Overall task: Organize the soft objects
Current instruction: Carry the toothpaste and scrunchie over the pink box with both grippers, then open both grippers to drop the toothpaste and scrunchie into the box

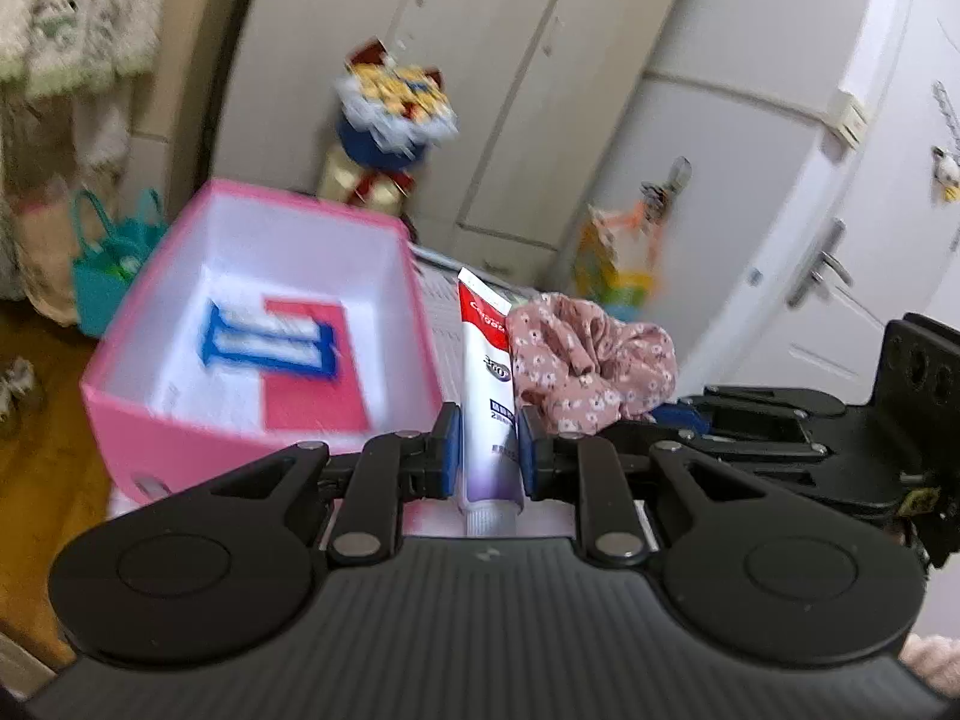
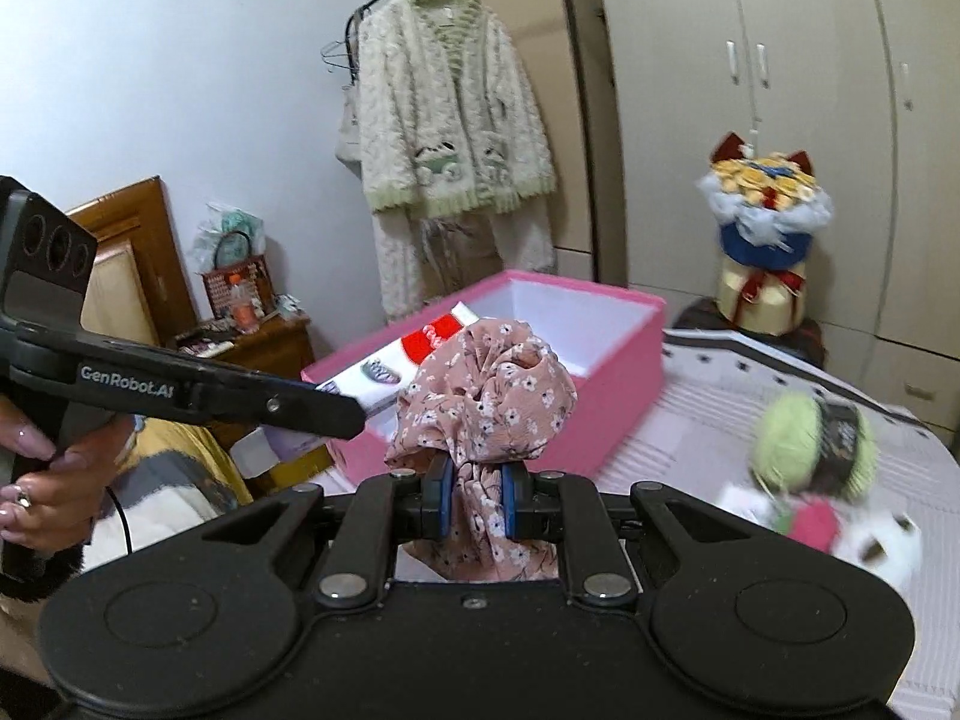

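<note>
In the left wrist view my left gripper (image 1: 489,450) is shut on a white, red and purple toothpaste tube (image 1: 485,372), which stands upright between the blue pads. Just right of it hangs a pink floral cloth (image 1: 591,354), held by my right gripper (image 1: 666,414). In the right wrist view the right gripper (image 2: 474,504) is shut on that bunched floral cloth (image 2: 486,396). The left gripper (image 2: 354,414) reaches in from the left with the toothpaste tube (image 2: 414,354). Both are raised in front of an open pink box (image 2: 612,408) with a white inside (image 1: 180,438).
The box holds a blue-and-white packet (image 1: 270,339) and a red card. On the striped bed cover (image 2: 690,420) lie a green yarn ball (image 2: 804,444) and pink and white soft items (image 2: 852,534). A bouquet (image 2: 762,222), wardrobe doors and a hanging cardigan (image 2: 450,138) stand behind. A hand (image 2: 36,480) grips the left handle.
</note>
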`<state>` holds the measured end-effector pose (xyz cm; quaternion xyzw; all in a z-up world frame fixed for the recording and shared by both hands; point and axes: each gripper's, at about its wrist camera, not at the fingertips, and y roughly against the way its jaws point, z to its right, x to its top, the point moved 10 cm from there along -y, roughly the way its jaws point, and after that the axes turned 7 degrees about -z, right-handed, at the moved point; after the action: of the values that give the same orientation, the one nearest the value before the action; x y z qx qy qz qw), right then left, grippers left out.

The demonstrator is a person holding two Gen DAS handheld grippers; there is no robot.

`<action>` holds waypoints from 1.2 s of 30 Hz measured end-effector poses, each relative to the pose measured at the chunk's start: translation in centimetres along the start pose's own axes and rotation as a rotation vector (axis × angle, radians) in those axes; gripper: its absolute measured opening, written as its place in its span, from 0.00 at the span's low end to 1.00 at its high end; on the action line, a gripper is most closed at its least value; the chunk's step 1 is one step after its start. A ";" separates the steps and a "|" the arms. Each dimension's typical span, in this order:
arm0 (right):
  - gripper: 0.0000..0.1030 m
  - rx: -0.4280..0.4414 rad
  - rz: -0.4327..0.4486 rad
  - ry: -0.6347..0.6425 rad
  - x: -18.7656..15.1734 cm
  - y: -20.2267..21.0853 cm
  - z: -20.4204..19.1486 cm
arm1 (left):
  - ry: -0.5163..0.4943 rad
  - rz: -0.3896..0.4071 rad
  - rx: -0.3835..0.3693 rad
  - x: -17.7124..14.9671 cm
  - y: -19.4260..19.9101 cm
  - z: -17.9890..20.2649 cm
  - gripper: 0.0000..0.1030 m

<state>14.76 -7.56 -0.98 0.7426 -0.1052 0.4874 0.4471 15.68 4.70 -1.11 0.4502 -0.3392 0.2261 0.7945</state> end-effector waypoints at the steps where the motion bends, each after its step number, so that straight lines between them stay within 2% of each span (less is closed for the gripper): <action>1: 0.18 0.005 0.000 0.004 0.7 -0.8 0.0 | -0.004 0.010 0.016 0.8 -0.1 -0.5 0.18; 7: 0.18 0.035 -0.046 0.022 4.1 -5.8 1.0 | 0.010 -0.006 0.079 4.3 -2.5 -4.5 0.18; 12: 0.18 -0.027 -0.080 0.061 6.7 -10.9 3.3 | 0.039 -0.065 0.155 7.3 -6.7 -8.9 0.18; 15: 0.18 -0.047 -0.142 0.083 7.5 -14.2 4.8 | 0.047 -0.111 0.202 8.7 -9.2 -11.3 0.18; 19: 0.19 -0.078 -0.232 0.105 7.8 -18.1 6.4 | 0.039 -0.180 0.278 9.5 -12.8 -14.1 0.18; 22: 0.19 -0.096 -0.277 0.126 7.9 -20.1 7.2 | 0.040 -0.225 0.295 9.6 -14.8 -15.2 0.18; 30: 0.21 -0.154 -0.408 0.260 7.4 -24.2 7.7 | -0.020 -0.296 0.359 9.3 -17.6 -15.3 0.18; 33: 0.36 -0.199 -0.400 0.304 7.6 -24.6 7.7 | 0.009 -0.313 0.373 9.4 -18.2 -15.9 0.19; 35: 0.57 -0.234 -0.367 0.322 7.9 -24.1 7.6 | 0.028 -0.329 0.369 9.3 -18.5 -16.3 0.19; 36: 0.60 -0.243 -0.347 0.323 8.1 -23.7 7.6 | 0.038 -0.330 0.364 9.3 -18.4 -16.4 0.19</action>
<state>37.68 2.58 -8.66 0.6029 0.0385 0.4994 0.6210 39.63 10.35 -10.57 0.6308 -0.2000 0.1590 0.7327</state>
